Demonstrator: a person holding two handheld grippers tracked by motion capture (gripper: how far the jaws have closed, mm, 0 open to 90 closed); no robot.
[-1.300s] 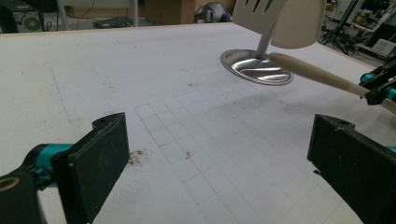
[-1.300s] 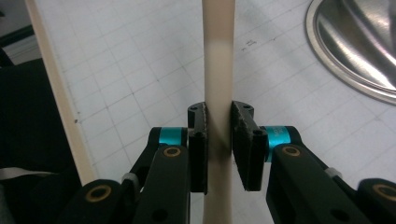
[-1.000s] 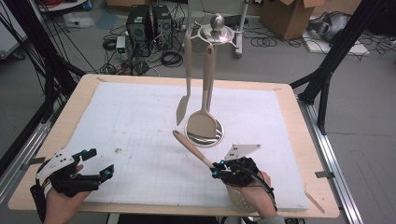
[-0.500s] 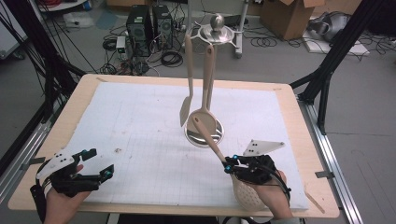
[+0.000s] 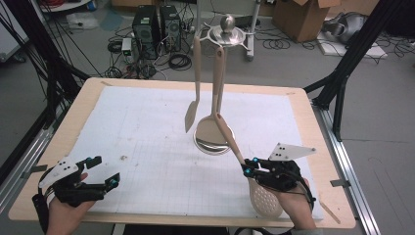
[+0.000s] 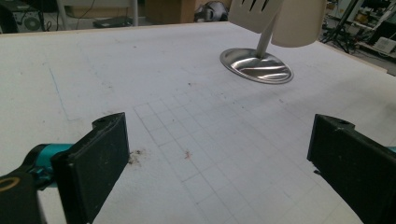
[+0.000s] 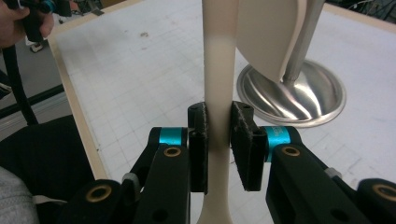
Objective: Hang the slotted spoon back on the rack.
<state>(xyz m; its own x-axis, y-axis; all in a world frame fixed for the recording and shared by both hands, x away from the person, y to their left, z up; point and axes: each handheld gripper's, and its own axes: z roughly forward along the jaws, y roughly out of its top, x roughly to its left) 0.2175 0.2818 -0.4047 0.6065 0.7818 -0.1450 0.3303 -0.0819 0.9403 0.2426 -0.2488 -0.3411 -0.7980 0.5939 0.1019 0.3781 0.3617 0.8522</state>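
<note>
Right tool clamped skimmer handle near bench front-right corner | left tool open, front-left | white gridded mat | cables on floor

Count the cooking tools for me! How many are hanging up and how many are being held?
Hanging on the rack: 2, a spatula and a spoon.
Held in the right gripper: 1, a slotted spoon.
Held in the left gripper: 0.
Total: 3.
</note>
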